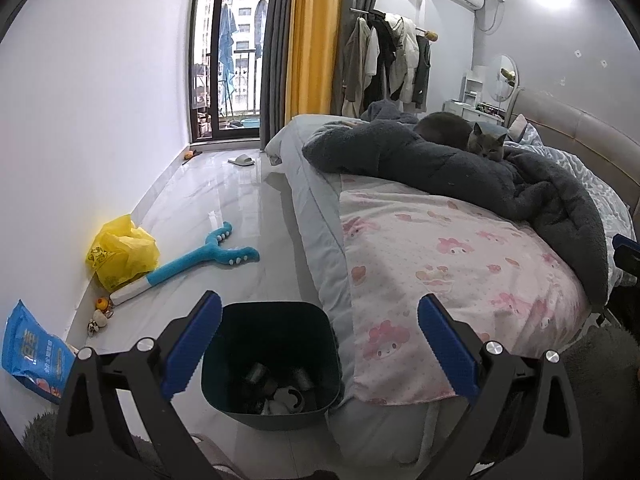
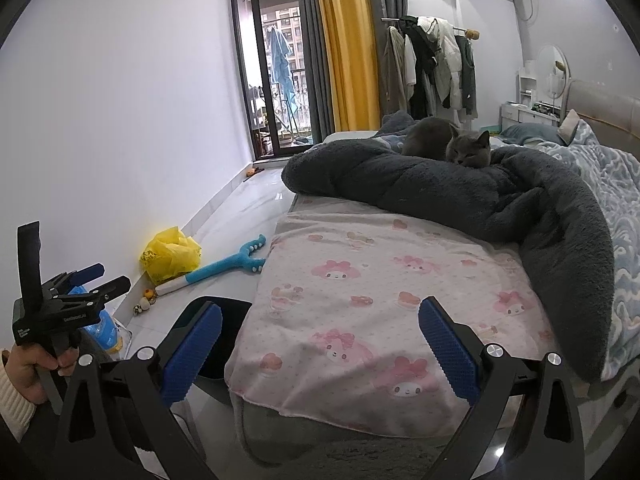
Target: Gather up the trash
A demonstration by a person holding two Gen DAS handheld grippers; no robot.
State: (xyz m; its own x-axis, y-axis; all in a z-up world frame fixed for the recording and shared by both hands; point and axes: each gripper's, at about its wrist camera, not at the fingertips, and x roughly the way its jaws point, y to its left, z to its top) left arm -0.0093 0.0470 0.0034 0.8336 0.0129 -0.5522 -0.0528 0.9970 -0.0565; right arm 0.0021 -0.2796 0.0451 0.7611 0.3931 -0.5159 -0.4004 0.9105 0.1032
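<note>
Above the dark bin point(image 1: 272, 360) by the bed point(image 1: 440, 264), both grippers, left point(image 1: 320, 344) and right point(image 2: 320, 344), gape wide holding nothing, so a careless reach might startle the cat point(image 2: 468, 152).

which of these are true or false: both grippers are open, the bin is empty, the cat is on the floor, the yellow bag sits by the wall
1. Both grippers are open. True: the left gripper and right gripper hold nothing, jaws spread wide.
2. The bin is empty. False: some items lie at its bottom.
3. The cat is on the floor. False: it lies on the dark grey blanket on the bed.
4. The yellow bag sits by the wall. True.
</note>
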